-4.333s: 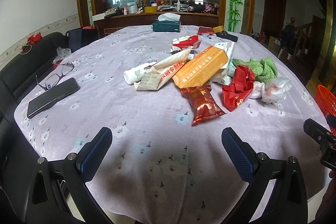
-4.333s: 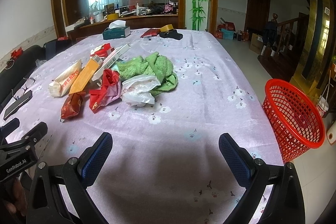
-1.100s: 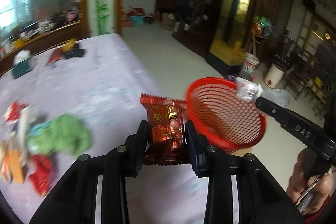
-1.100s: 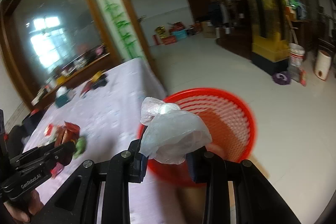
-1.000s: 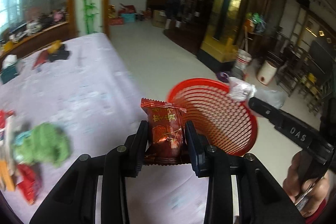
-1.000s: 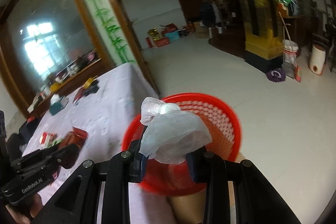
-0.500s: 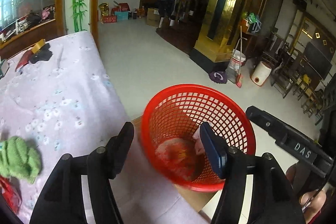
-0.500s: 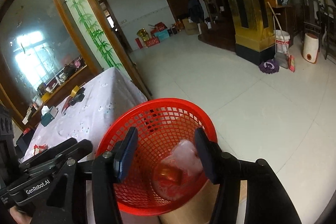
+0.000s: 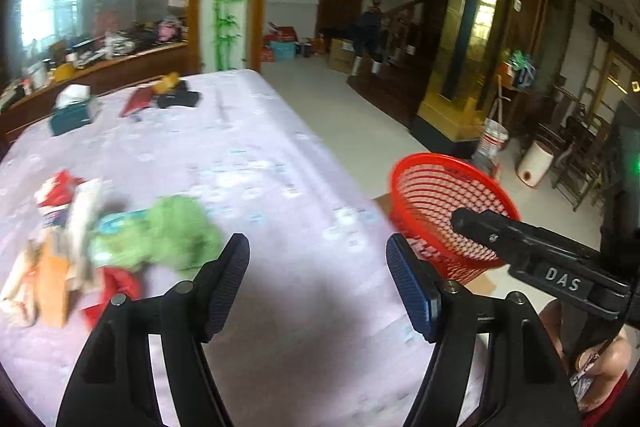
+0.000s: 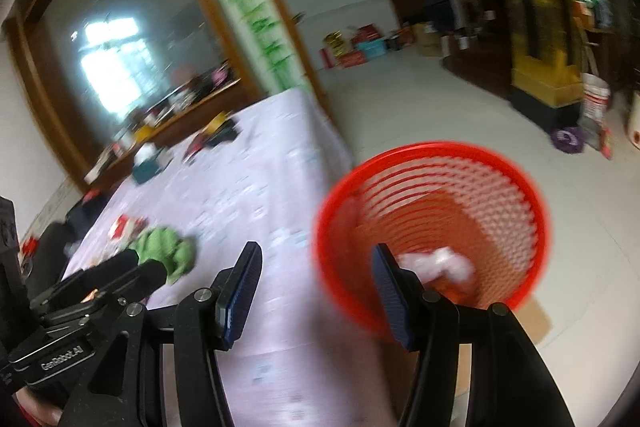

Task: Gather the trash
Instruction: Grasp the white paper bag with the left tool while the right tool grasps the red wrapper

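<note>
A red mesh basket point(image 9: 436, 187) stands on the floor off the table's right edge; it also shows in the right wrist view point(image 10: 520, 187), with a white plastic bag point(image 10: 444, 265) inside. My left gripper point(image 9: 320, 283) is open and empty above the lilac tablecloth point(image 9: 240, 163). My right gripper point(image 10: 316, 291) is open and empty, over the table edge beside the basket; it also shows in the left wrist view point(image 9: 520, 247). Remaining trash lies at the left: a red wrapper point(image 9: 116, 287), an orange box point(image 9: 54, 287) and paper packets point(image 9: 84, 211).
A green towel point(image 9: 172, 231) lies beside the trash pile; it also shows in the right wrist view point(image 10: 164, 251). A teal tissue box point(image 9: 72, 115) and dark items point(image 9: 176, 99) sit at the table's far end. A white bucket point(image 9: 494, 143) stands on the floor beyond the basket.
Both grippers dropped their loads, the red snack packet and the white bag, into the basket. Both have since swung left, back toward the table, with jaws open.
</note>
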Motion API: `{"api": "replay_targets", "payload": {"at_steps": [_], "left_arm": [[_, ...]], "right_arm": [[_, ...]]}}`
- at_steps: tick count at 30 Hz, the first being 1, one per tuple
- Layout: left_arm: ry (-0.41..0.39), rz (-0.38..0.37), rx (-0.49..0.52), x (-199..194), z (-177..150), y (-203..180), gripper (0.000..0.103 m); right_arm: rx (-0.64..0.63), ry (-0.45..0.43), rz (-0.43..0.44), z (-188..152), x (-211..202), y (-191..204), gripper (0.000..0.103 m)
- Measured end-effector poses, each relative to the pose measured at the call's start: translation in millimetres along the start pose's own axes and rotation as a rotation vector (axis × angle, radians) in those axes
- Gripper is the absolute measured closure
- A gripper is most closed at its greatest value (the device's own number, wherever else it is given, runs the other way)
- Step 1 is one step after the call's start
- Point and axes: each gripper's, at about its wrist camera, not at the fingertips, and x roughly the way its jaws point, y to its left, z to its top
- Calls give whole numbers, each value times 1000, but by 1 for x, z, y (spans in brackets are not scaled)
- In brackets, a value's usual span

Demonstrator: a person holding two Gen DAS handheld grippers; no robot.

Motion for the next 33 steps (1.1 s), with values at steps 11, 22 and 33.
{"api": "replay_targets", "payload": {"at_steps": [11, 22, 33], "left_arm": [[-9, 228, -129, -59, -45, 133, 32], [74, 405, -204, -61, -72, 254, 32], [150, 334, -239, -15, -63, 296, 41]], "right_arm": [[-164, 151, 150, -35, 47, 101, 42], [-258, 223, 199, -58, 62, 147, 39], [-304, 249, 205, -63, 67, 170, 39]]}}
